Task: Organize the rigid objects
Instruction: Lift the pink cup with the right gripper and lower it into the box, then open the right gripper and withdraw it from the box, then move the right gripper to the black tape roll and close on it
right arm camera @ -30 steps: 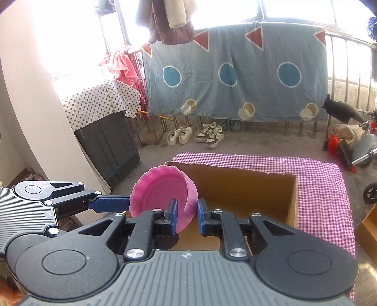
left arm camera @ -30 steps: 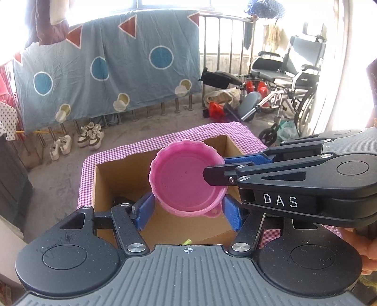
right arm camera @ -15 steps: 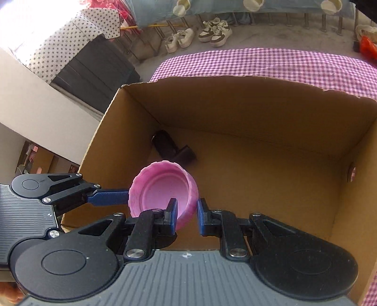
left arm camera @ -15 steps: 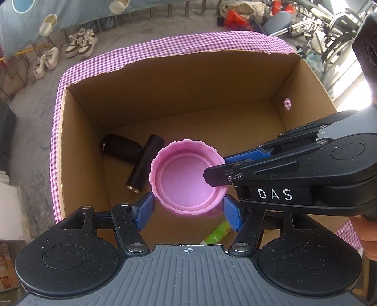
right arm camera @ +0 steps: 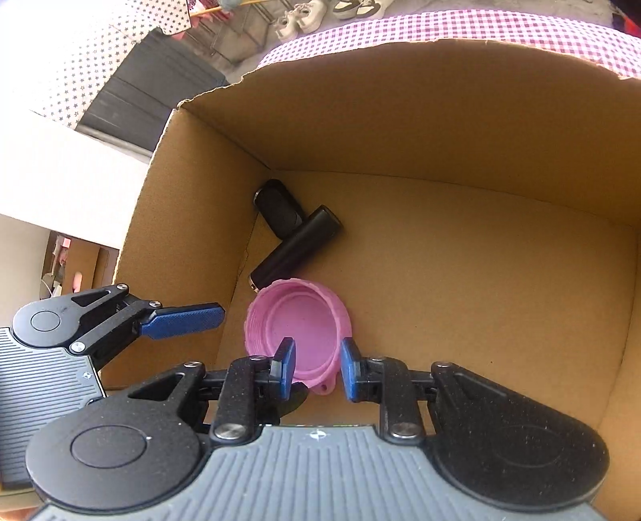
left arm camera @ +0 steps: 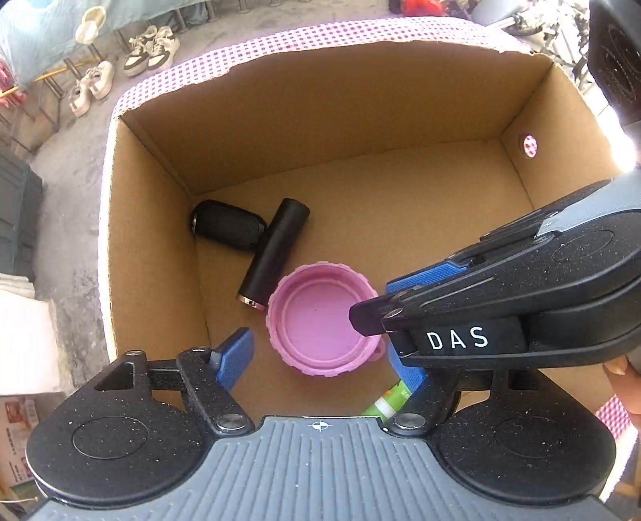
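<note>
A pink round lid [left arm camera: 320, 320] lies open side up on the floor of a cardboard box [left arm camera: 360, 120]; it also shows in the right wrist view [right arm camera: 300, 324]. My left gripper [left arm camera: 320, 356] is open, its fingers apart on either side of the lid. My right gripper [right arm camera: 316, 368] is open too, its fingertips [right arm camera: 286, 360] straddling the lid's near rim without squeezing it. The right gripper reaches in from the right in the left wrist view [left arm camera: 500, 312].
A black cylinder [left arm camera: 276, 252] and a black oval case [left arm camera: 226, 224] lie in the box's left corner, touching each other; the cylinder's end is close to the lid. A green object [left arm camera: 386, 400] peeks out by the near wall. Pink checked cloth [right arm camera: 440, 24] lies under the box.
Both grippers lowered the lid into the box and opened. The lid now rests on the box floor, released.
</note>
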Demonstrator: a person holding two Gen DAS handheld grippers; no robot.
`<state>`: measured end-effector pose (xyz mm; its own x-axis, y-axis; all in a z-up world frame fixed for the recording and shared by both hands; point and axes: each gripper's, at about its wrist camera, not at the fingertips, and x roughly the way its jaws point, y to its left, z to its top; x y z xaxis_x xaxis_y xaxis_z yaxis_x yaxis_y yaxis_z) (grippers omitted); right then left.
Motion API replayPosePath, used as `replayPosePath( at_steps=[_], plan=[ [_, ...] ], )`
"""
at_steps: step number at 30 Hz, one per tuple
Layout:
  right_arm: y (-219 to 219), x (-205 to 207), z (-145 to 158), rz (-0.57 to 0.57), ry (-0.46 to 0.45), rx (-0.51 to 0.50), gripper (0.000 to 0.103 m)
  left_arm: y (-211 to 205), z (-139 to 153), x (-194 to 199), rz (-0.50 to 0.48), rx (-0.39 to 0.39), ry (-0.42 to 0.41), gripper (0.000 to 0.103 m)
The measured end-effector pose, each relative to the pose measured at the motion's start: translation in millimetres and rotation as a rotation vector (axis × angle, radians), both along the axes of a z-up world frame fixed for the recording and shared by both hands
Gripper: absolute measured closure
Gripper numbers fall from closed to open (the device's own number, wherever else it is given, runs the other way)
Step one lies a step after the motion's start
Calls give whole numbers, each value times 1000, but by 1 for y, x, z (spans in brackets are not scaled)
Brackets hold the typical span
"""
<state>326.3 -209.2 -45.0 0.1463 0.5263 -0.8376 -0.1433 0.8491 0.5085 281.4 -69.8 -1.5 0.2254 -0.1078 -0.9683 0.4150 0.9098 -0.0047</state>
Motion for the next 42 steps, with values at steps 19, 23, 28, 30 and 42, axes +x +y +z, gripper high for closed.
replayPosePath(
  at_steps=[19,23,28,30,42],
  plan=[
    [-101,-202,115,-180,-459,186,36,44,74,-154,-1,-267,-342,17],
    [-97,-253,96,-221,-500,167,34,55,40,-182,69,-308,-326,17],
    [-59,-280,46,-220,-451,154,34,55,11,-207,126,-233,-341,17],
    [-44,-278,34,-217,-432,143,34,53,1,-211,117,-213,-333,18],
    [29,-244,-6,-144,-392,20,51,51,-34,-208,90,-134,-343,38]
  ],
)
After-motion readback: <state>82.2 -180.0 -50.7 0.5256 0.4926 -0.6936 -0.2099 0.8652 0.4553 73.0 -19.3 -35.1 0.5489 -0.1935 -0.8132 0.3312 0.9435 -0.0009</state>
